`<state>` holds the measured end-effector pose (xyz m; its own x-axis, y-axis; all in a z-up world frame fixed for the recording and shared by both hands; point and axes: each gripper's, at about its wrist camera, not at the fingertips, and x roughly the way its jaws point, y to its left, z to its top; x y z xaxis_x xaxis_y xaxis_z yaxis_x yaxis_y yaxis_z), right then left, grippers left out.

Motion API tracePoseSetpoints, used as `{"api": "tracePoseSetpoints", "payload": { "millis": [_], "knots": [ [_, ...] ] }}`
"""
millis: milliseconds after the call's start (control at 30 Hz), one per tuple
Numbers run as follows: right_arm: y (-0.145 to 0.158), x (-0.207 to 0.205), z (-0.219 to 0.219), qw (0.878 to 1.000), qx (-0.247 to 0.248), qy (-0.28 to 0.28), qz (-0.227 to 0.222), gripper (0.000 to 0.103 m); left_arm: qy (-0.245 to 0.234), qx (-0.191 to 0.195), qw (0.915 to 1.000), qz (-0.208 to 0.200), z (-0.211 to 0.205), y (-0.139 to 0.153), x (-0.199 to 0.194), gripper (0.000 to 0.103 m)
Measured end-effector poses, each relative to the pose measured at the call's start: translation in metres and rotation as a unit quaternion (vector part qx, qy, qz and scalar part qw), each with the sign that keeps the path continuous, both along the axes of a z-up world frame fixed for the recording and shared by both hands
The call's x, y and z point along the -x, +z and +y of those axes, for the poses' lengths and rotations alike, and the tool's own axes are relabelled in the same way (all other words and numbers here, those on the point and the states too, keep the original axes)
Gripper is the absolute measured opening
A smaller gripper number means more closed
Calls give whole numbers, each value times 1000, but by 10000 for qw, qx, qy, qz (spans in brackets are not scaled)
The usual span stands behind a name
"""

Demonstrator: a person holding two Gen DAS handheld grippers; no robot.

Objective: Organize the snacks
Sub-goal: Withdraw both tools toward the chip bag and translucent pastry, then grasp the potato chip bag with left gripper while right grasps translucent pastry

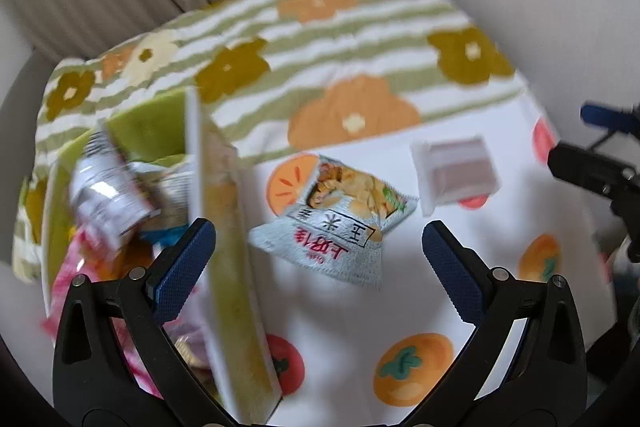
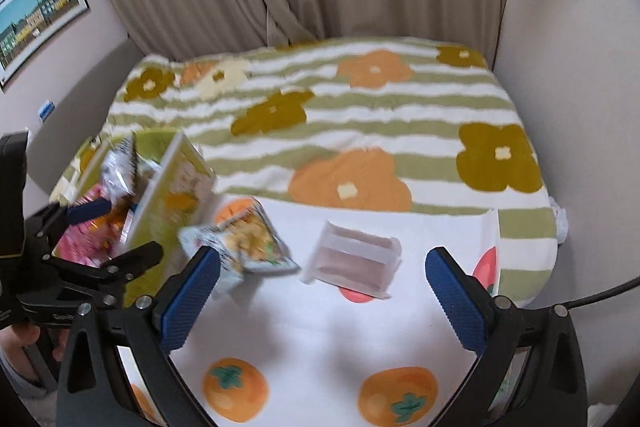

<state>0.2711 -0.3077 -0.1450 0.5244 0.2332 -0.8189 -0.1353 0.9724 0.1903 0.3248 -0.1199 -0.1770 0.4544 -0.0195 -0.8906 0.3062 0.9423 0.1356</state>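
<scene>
Both claws wide, empty; chip bag [image 1: 340, 219] beside box [image 1: 228, 227].

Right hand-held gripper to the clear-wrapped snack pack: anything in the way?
Nothing visible. The right hand-held gripper is open, and only bare tablecloth lies between it and the clear-wrapped snack pack. The pale blue snack bag lies left of that path.

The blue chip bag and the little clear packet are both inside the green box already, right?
Not quite. The blue chip bag and the clear packet both lie on the white persimmon cloth, outside the green box. The left wrist view shows it.
</scene>
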Motion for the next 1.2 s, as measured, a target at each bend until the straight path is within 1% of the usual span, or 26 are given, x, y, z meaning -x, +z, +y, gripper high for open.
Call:
{"api": "tracePoseSetpoints", "payload": {
  "millis": [100, 200, 267, 367, 500, 667, 767, 800, 900, 967, 1000, 1033, 1133, 1200],
  "knots": [
    [-30, -20, -9, 9991, -91, 48, 400, 102, -205, -415, 9983, 343, -14, -29, -17, 103],
    [-61, -34, -17, 9967, -318, 16, 753, 102, -374, -689, 9947, 662, -21, -53, -32, 103],
    [-78, -42, -19, 9945, -452, -26, 942, 102, -424, -800, 9924, 834, -25, -67, -38, 103],
    [-102, -53, -19, 9913, -460, -66, 1231, 102, -427, -878, 9900, 1016, -29, -86, -50, 103],
    [-125, -65, -15, 9879, -463, -120, 1473, 102, -390, -955, 9869, 1238, -30, -107, -63, 103],
    [-143, -76, -7, 9839, -474, -190, 1715, 102, -413, -1008, 9829, 1483, -29, -126, -67, 103],
    [-147, -79, -5, 9833, -466, -282, 1737, 102, -316, -887, 9821, 1629, -24, -133, -68, 102],
    [-148, -80, -5, 9832, -475, -320, 1733, 102, -273, -742, 9830, 1655, -22, -132, -69, 99],
    [-147, -80, -3, 9843, -430, -402, 1664, 102, -179, -487, 9833, 1744, -17, -133, -71, 93],
    [-148, -82, 0, 9852, -348, -426, 1621, 102, -154, -438, 9840, 1720, -17, -132, -70, 90],
    [-148, -83, 1, 9855, -308, -447, 1606, 102, -151, -425, 9846, 1691, -17, -131, -69, 85],
    [-148, -83, 2, 9857, -273, -473, 1595, 102, -149, -407, 9852, 1656, -17, -129, -69, 77],
    [-149, -84, 7, 9869, -81, -499, 1533, 102, -88, -398, 9870, 1556, -17, -123, -68, 67],
    [-150, -84, 13, 9878, 120, -476, 1477, 102, -4, -392, 9880, 1495, -15, -120, -66, 65]
  ]
}}
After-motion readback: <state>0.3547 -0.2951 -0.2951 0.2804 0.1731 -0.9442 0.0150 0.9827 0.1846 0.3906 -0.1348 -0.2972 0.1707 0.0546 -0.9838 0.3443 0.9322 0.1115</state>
